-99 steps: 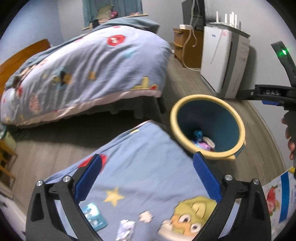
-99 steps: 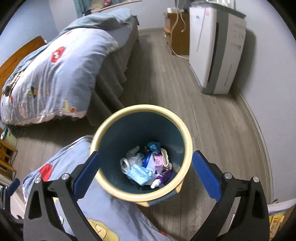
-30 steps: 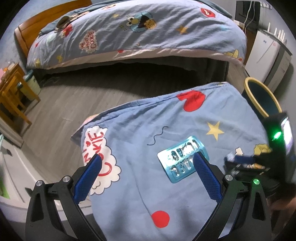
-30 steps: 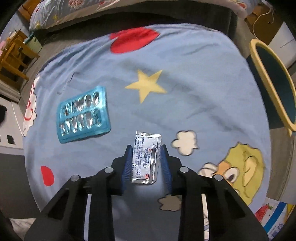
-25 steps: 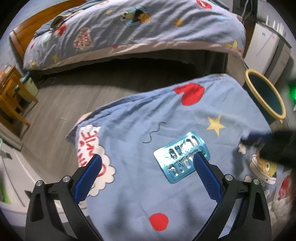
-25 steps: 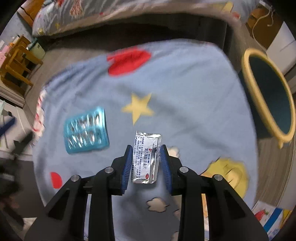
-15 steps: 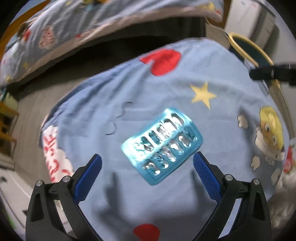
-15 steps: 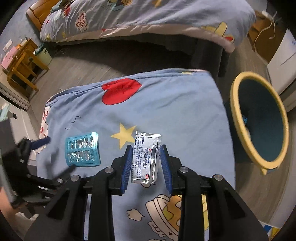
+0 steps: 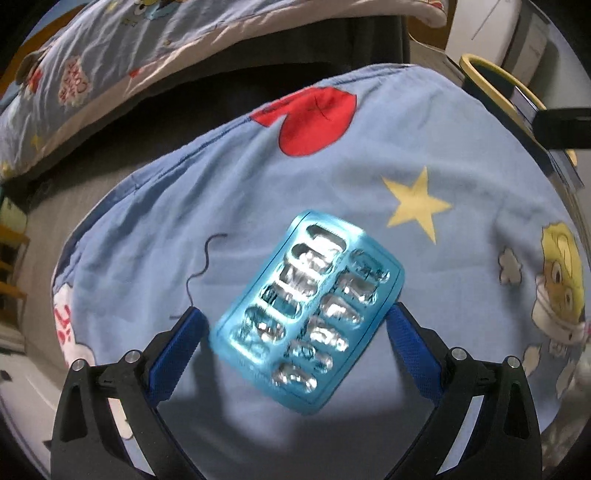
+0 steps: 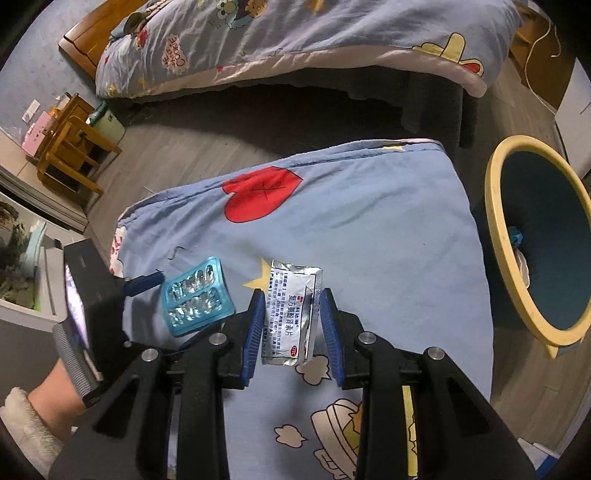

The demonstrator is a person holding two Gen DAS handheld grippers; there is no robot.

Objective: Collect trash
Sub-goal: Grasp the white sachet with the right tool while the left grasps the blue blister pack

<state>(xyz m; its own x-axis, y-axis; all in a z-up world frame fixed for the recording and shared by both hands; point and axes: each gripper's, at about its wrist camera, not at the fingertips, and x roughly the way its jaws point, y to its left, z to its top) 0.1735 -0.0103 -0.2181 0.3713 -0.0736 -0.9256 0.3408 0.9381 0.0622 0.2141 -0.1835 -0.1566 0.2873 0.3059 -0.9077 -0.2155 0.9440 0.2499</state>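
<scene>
A light-blue blister pack lies flat on the blue cartoon cloth. My left gripper hovers low over it, open wide, one finger at each side of the pack and neither pressing it. The right wrist view shows the same blister pack with a left gripper finger beside it. My right gripper is shut on a silver printed sachet, held upright above the cloth. The yellow-rimmed, dark-blue trash bin stands to the right of the cloth, with some trash inside.
A bed with a cartoon duvet stands beyond a strip of grey wood floor. A wooden stool is at the left and a white appliance behind the bin. A person's hand holds the left gripper.
My left gripper has come down and closer to the blister pack, which now sits between its fingers. My right gripper has lifted the sachet off the cloth and drawn back, bringing the bin into view.
</scene>
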